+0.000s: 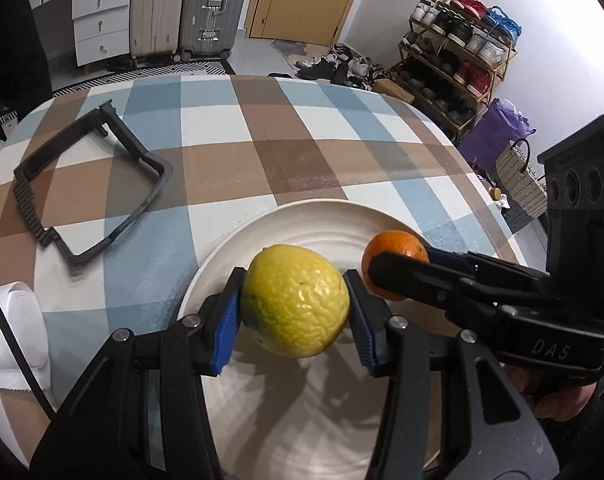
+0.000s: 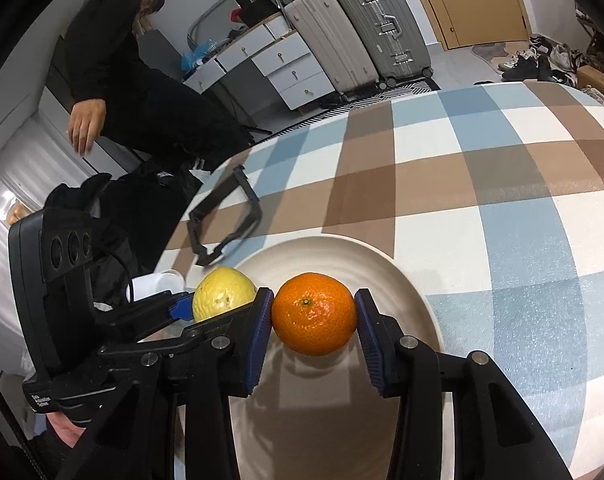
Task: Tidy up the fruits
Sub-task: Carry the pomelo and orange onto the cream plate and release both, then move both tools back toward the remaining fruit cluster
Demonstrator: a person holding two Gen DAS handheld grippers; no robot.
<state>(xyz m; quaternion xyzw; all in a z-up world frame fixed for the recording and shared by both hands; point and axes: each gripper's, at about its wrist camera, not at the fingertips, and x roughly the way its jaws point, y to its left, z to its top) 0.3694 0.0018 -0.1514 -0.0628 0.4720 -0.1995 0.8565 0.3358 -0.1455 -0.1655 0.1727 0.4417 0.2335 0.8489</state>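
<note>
Nearest in the left wrist view, the left gripper (image 1: 295,312) is clamped on a lemon (image 1: 295,306), its blue pads pressing the fruit's left and right sides. The lemon's long axis runs roughly along the fingers, tilted a little, with its narrower end pointing away and to the left. It is held above the near half of a white plate (image 1: 302,220); whether it touches the plate cannot be told.

Just right of it, the right gripper (image 2: 314,312) is clamped on an orange (image 2: 314,313), pads on its left and right sides, stem scar facing the camera. The orange is round, with no clear long axis, and sits over the plate's middle. Both grippers angle downward, side by side, fingers pointing away.

The plate rests on a checked tablecloth (image 1: 302,152). Farther left lies a black frame (image 1: 89,184), flat on the cloth. Beyond the table stand suitcases (image 1: 189,8) and a shoe rack (image 1: 454,52).
</note>
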